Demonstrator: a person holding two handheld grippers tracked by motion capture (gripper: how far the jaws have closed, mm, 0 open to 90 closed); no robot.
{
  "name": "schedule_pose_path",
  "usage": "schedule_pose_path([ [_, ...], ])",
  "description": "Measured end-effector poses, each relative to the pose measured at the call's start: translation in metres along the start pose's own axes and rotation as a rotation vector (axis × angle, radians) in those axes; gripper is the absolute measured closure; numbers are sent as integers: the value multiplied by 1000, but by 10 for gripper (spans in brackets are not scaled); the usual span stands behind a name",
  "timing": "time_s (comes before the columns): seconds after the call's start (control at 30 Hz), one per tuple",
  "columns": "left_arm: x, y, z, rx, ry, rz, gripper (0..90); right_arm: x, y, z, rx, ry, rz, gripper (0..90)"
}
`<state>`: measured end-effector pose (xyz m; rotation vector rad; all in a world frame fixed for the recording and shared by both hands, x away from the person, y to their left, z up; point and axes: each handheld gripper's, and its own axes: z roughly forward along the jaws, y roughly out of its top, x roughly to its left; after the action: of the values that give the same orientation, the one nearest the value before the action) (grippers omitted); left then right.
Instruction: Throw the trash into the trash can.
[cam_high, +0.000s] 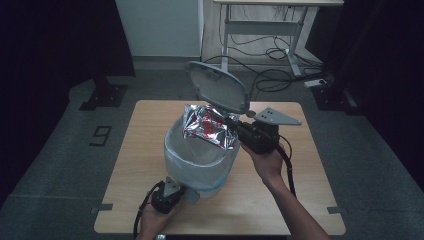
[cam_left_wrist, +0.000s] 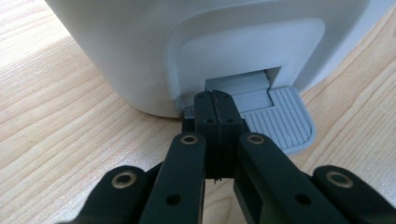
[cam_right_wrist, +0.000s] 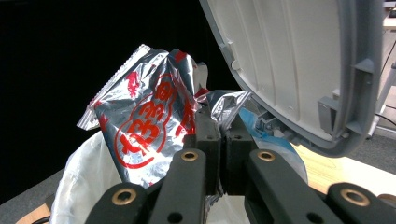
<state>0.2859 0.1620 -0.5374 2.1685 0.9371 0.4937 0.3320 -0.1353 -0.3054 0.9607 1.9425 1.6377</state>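
Observation:
A white pedal bin (cam_high: 200, 167) lined with a pale bag stands mid-table, its grey lid (cam_high: 217, 86) raised. My right gripper (cam_high: 234, 126) is shut on a crumpled silver foil wrapper with red print (cam_high: 206, 126), held over the bin's open mouth. In the right gripper view the foil wrapper (cam_right_wrist: 144, 116) is pinched between the black fingers (cam_right_wrist: 208, 140), with the lid's underside (cam_right_wrist: 289, 60) just beyond. My left gripper (cam_high: 187, 194) is shut with nothing in it, its tips (cam_left_wrist: 215, 100) resting on the grey foot pedal (cam_left_wrist: 275, 116) at the bin's base (cam_left_wrist: 140, 51).
The wooden table (cam_high: 140, 150) has bare room left and right of the bin. Behind it are a white desk frame (cam_high: 260, 30), loose cables on the floor (cam_high: 270, 75), and black stand feet at both sides.

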Motion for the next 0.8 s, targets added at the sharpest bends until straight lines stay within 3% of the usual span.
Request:
schedule_pose_path([
  [0.63, 0, 0, 0, -2, -1, 2, 900, 9, -2, 20, 11, -13, -21, 875],
  [0.8, 0, 0, 0, -2, 0, 3, 900, 12, -4, 27, 28, -26, -48, 856],
])
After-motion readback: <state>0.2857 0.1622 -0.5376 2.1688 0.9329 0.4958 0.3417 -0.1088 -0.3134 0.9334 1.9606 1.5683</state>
